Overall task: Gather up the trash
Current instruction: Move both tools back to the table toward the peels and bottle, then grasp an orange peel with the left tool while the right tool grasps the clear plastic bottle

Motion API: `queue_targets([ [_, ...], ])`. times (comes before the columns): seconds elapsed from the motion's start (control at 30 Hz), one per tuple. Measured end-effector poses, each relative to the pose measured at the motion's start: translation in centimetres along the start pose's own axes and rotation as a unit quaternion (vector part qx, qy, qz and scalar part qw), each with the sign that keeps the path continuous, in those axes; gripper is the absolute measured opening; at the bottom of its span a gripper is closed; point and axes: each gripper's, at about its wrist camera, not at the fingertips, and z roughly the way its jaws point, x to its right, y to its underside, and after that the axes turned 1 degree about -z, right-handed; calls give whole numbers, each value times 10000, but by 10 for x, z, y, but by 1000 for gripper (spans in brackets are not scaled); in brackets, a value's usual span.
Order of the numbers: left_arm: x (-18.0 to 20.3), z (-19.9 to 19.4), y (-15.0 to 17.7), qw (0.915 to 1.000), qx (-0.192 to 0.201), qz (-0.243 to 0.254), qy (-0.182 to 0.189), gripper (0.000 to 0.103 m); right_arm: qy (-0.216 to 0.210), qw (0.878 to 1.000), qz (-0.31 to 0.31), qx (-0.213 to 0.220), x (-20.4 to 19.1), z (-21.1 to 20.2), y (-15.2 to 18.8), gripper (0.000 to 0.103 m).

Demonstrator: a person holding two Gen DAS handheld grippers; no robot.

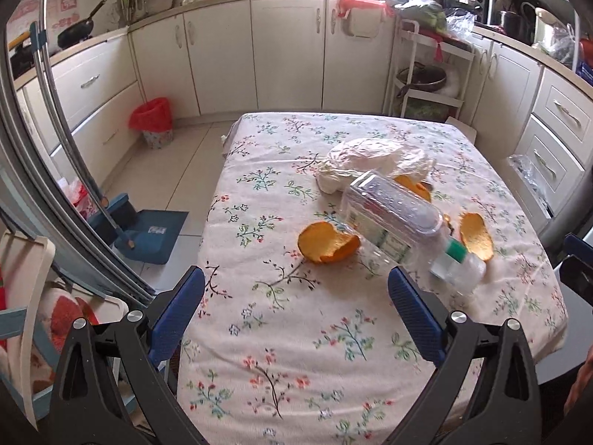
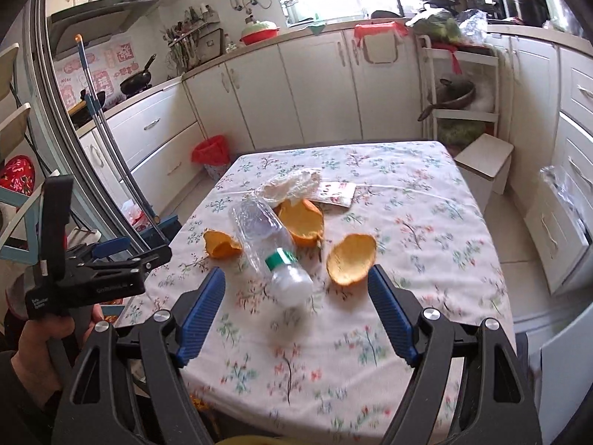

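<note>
Blue-padded left gripper point(image 1: 296, 289) and right gripper point(image 2: 296, 285) both stood wide apart, holding nothing, above the floral tablecloth point(image 2: 426, 222); plastic bottle point(image 2: 270, 244) and orange peels point(image 2: 350, 259) lay ahead, untouched.

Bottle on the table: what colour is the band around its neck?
Green, on the clear bottle; it shows best in the right wrist view.
</note>
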Motion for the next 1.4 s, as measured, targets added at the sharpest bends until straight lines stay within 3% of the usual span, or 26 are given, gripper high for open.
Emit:
queue_targets([
  [0.23, -7, 31, -10, 9997, -246, -36, 7, 95, -206, 9984, -387, -359, -17, 39, -12, 76],
  [0.83, -7, 87, -32, 9972, -612, 343, 247, 95, -137, 9882, -1171, -980, -46, 134, -29, 78],
  [1.07, -11, 96, -36, 9962, -725, 383, 296, 94, -147, 9826, -1442, -1157, -52, 148, -29, 59],
  [1.27, -8, 103, -34, 9944, -829, 530, 383, 93, -256, 9822, -1423, -1201, -50, 143, -29, 56],
  [1.4, -7, 108, -32, 9931, -920, 513, 516, 85, -392, 9842, -1272, -1164, -43, 133, -31, 56],
])
